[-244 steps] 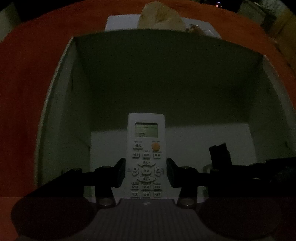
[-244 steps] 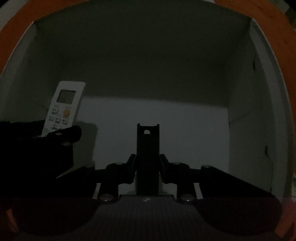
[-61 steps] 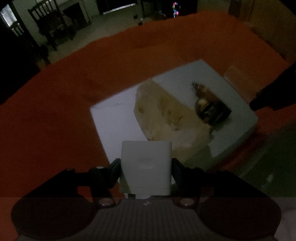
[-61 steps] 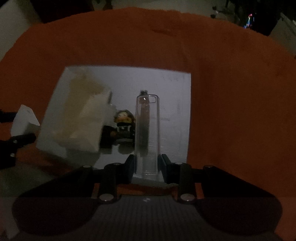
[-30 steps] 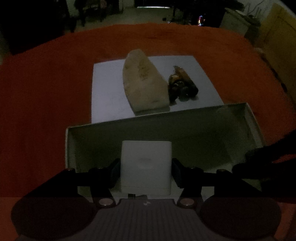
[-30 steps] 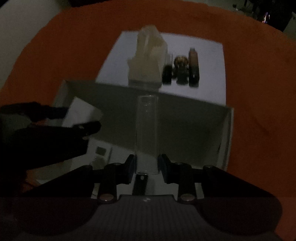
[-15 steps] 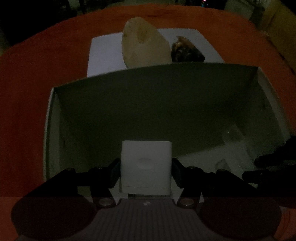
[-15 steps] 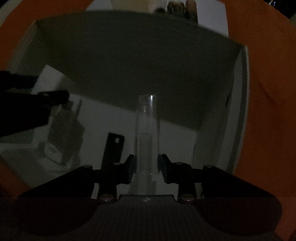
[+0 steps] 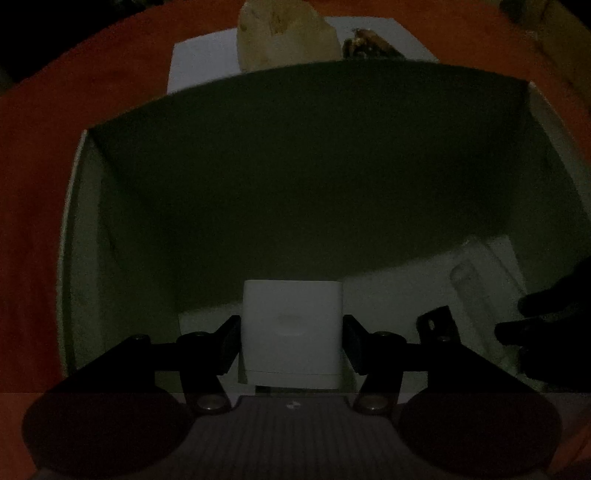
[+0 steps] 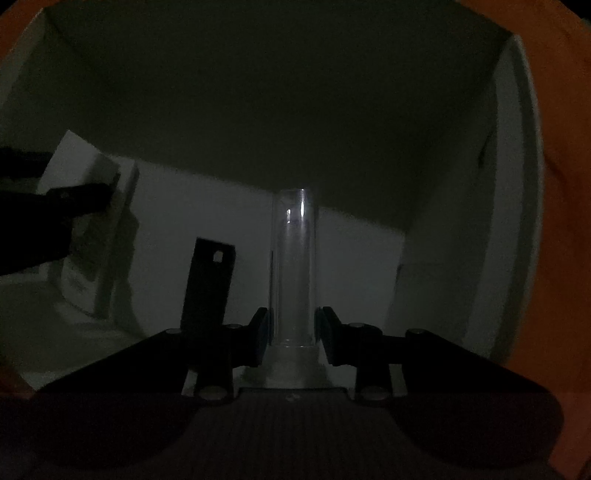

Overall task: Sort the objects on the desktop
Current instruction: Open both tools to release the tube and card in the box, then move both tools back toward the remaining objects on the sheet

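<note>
My left gripper (image 9: 291, 334) is shut on a white box-shaped object (image 9: 291, 328) and holds it low inside the white cardboard box (image 9: 74, 229). My right gripper (image 10: 293, 330) is shut on a clear plastic tube (image 10: 294, 266), also down inside the box (image 10: 513, 155). A flat black piece (image 10: 208, 280) lies on the box floor left of the tube; it also shows in the left wrist view (image 9: 436, 325). The white object (image 10: 92, 206) and the left gripper show at the left of the right wrist view. The tube (image 9: 476, 284) shows at the right of the left wrist view.
Beyond the box, a white sheet (image 9: 199, 62) on the red-orange tablecloth (image 9: 33, 147) carries a cream-coloured lump (image 9: 284, 33) and a small dark brown object (image 9: 369, 42). The box walls stand close around both grippers. The scene is dim.
Both grippers have gone down from above the sheet into the box, still holding the white object and the clear tube. The box walls now fill both views.
</note>
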